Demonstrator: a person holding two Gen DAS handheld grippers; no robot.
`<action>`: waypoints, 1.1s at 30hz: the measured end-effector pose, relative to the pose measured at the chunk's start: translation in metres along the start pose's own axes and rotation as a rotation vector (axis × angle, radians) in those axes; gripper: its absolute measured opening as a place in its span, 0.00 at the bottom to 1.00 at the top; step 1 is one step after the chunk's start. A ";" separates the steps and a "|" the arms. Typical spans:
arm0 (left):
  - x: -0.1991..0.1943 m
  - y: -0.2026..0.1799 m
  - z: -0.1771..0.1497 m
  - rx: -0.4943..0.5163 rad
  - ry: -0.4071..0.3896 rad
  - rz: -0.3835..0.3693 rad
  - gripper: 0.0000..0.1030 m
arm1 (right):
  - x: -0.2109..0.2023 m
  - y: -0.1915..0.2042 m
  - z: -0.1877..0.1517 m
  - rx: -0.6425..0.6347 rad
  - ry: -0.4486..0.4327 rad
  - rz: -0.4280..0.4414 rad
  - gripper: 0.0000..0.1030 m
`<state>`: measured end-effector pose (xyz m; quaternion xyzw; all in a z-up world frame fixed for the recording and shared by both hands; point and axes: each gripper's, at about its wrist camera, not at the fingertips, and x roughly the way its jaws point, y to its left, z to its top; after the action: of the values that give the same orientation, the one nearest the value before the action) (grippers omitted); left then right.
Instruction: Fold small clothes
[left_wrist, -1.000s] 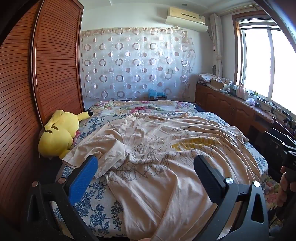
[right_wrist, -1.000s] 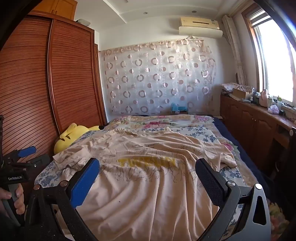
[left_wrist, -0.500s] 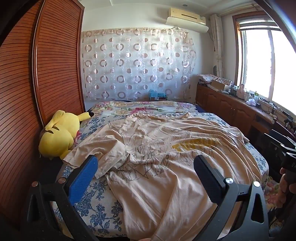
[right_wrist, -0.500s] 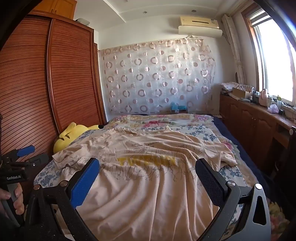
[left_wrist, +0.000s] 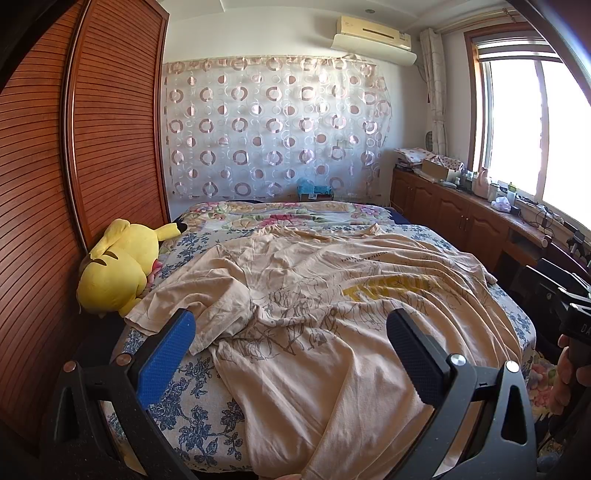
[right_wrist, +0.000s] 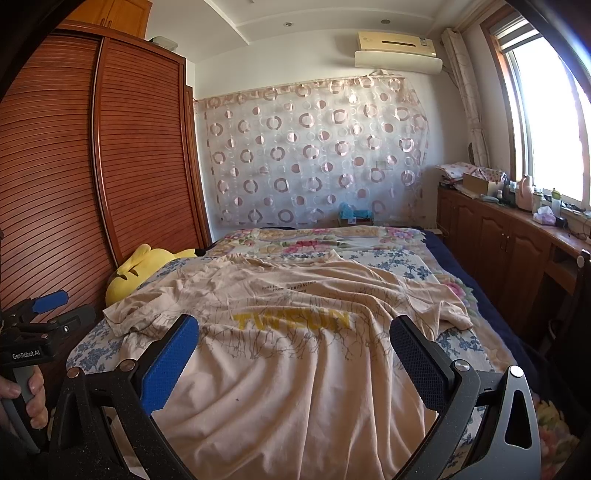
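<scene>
Left wrist: both tongs (left_wrist: 290, 332) gape above shirt (left_wrist: 332, 295) hem.

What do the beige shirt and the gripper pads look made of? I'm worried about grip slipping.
Beige shirt: thin, matte knit, probably cotton, judging by its soft creases. Pads: blue, with a fine dotted texture, likely rubber or textured plastic. The texture should help grip.

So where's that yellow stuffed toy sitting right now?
In both views the yellow stuffed toy lies at the bed's left edge, against the wooden wardrobe, beside the beige T-shirt's sleeve.
</scene>
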<state>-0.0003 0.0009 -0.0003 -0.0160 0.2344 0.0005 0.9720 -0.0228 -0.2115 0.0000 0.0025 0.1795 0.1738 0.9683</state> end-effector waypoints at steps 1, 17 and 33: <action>0.000 0.000 0.000 -0.001 -0.001 0.001 1.00 | 0.000 0.000 0.000 0.001 -0.001 0.000 1.00; 0.000 0.000 0.000 -0.002 -0.002 0.001 1.00 | -0.001 0.000 0.001 0.002 0.002 0.000 1.00; 0.000 0.000 0.000 -0.001 -0.005 0.002 1.00 | -0.002 0.001 0.001 0.001 0.002 -0.001 1.00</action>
<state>-0.0005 0.0010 -0.0003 -0.0161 0.2321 0.0013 0.9726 -0.0242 -0.2107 0.0014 0.0028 0.1807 0.1731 0.9682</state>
